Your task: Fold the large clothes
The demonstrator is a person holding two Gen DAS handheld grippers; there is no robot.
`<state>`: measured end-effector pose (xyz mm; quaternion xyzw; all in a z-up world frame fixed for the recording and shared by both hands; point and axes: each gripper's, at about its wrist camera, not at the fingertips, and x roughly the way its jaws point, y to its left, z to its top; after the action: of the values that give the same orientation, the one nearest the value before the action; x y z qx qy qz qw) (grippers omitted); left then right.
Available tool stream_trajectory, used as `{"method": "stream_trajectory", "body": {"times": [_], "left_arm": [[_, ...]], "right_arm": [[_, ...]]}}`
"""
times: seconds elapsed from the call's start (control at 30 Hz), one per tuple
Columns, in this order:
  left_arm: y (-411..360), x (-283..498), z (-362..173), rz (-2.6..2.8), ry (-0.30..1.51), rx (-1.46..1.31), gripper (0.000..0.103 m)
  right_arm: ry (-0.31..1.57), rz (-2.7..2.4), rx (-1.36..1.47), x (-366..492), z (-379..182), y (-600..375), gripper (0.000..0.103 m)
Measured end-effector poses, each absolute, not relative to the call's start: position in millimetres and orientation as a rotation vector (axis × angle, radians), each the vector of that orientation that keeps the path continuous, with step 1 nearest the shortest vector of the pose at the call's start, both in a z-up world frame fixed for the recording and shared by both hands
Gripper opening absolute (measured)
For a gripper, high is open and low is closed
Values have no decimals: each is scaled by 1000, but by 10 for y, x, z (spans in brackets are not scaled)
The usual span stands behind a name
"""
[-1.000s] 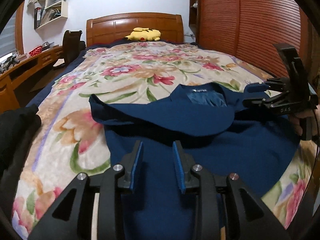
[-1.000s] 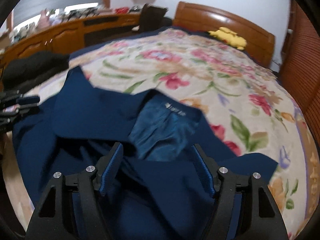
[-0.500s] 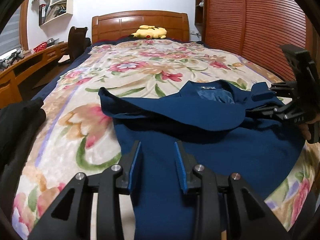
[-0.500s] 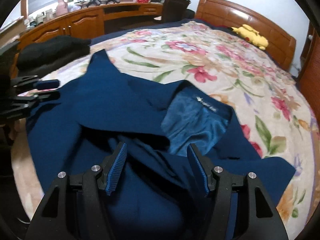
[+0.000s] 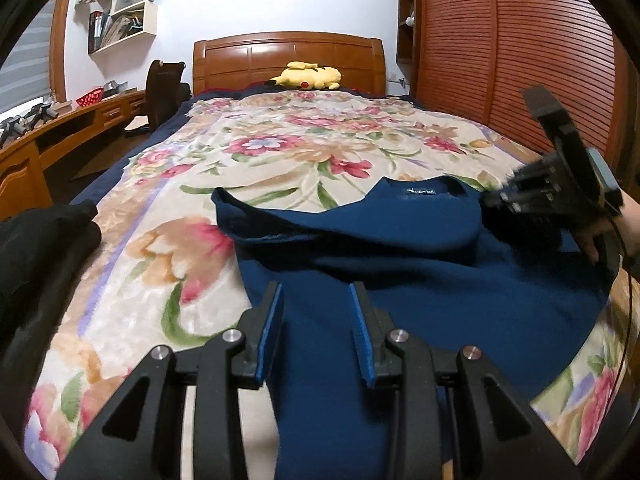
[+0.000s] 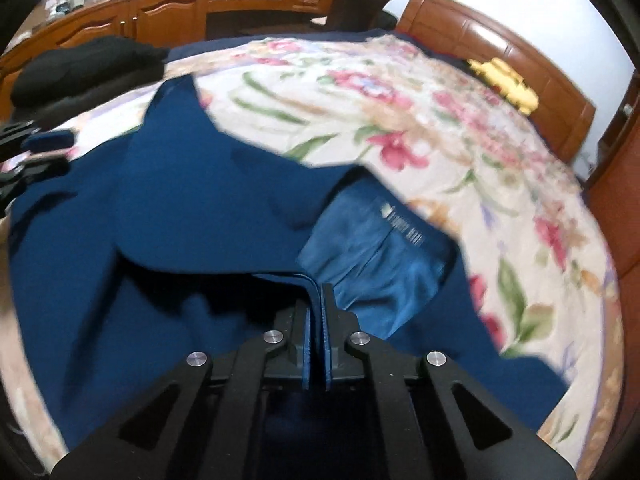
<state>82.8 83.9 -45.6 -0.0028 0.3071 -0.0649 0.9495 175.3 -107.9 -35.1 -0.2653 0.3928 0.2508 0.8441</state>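
A: Where is the navy garment [image 6: 168, 208] lying?

B: Mid-frame on the floral blanket [image 6: 460, 128]. The right gripper [image 6: 318, 300] is clamping its edge; the left gripper [image 5: 316, 300] is hovering over it, jaws apart.

A large navy blue garment [image 5: 400, 280] lies spread on the bed, its body running from the near edge toward twelve o'clock. One side panel is folded across the top, toward nine o'clock. The collar, with a small label [image 5: 420, 191], sits at the far end; a shinier blue lining [image 6: 372, 256], somewhat blurred, shows inside.
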Motion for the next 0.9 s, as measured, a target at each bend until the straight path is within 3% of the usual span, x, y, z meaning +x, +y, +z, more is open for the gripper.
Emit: {"method": "stream_trajectory", "body": {"times": [0.47, 0.5, 0.53, 0.6, 0.9], "left_arm": [[844, 841, -447, -146, 618, -14, 31], [835, 840, -441, -150, 617, -15, 31], [818, 837, -429, -157, 613, -16, 31], [773, 822, -401, -170, 603, -17, 31], [471, 772, -306, -235, 576, -2, 32]], "right_arm": [[761, 259, -537, 2706, -235, -1011, 2], [765, 244, -499, 2732, -195, -1073, 9], [761, 242, -466, 2729, -144, -1131, 25], [729, 257, -419, 2638, -1, -1266, 47], [705, 206, -419, 1939, 366, -2119, 53]]}}
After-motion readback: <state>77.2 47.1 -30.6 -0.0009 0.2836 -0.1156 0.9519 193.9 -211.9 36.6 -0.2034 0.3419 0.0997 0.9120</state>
